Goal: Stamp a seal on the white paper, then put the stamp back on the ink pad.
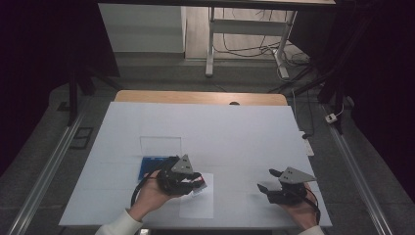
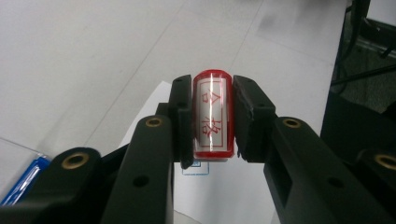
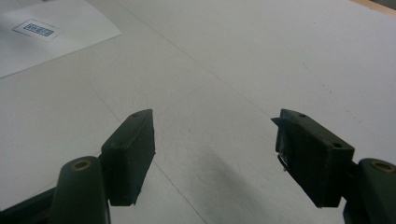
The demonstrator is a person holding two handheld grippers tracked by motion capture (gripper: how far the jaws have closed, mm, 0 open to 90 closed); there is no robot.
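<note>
1. Black jaws of our left gripper [image 2: 212,116] pinch the red stamp [image 2: 213,114], its long axis running along them.
2. We see the paper sheet [image 1: 198,205] lying directly below it on the tabletop [image 1: 244,132].
3. Our right gripper [image 3: 215,154] stands spread, well apart.

Red stamp [image 2: 212,116] (white label, red characters).

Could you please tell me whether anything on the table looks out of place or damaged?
Nothing stands out: the red cylindrical stamp sits squarely in the left gripper, above the flat white paper sheet.
</note>
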